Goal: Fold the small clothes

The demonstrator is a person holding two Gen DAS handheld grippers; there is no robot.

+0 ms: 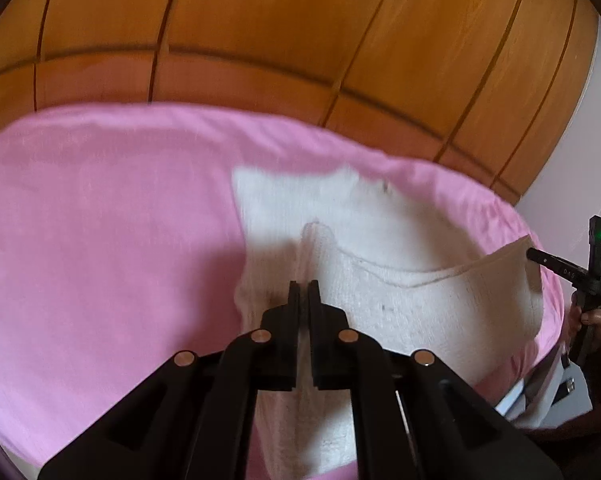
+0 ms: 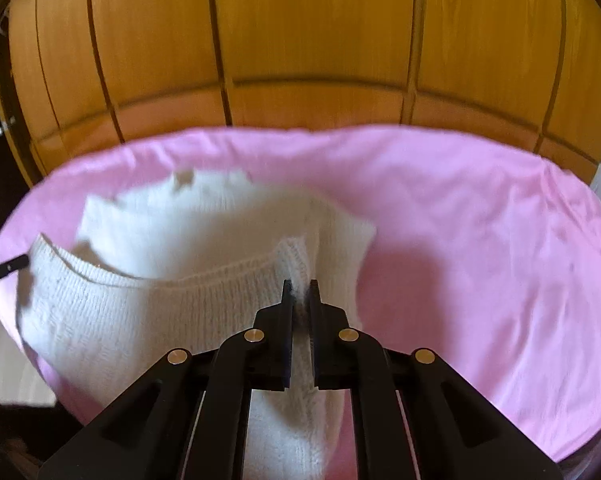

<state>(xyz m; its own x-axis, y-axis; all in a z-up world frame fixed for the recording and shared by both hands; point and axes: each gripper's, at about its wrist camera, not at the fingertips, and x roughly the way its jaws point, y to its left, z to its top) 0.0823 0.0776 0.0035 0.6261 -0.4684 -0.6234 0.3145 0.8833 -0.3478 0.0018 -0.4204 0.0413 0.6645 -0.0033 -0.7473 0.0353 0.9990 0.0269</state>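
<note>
A small white knitted garment [image 1: 400,296] lies on a pink cloth [image 1: 100,240]. My left gripper [image 1: 304,286] is shut on one near corner of the garment, lifting it in a ridge. My right gripper [image 2: 299,285] is shut on the other near corner of the garment [image 2: 140,308]. The near edge hangs between the two grippers above the cloth, while the far part [image 2: 204,220] rests on the pink cloth [image 2: 480,260]. The right gripper also shows in the left wrist view [image 1: 536,256] at the far right; the left gripper's tip shows at the left edge of the right wrist view [image 2: 10,266].
A wooden panelled wall [image 1: 300,40] stands behind the cloth-covered surface; it also fills the top of the right wrist view [image 2: 300,40]. A white wall [image 1: 580,160] is at the right. A hand [image 1: 592,320] holds the right gripper's handle.
</note>
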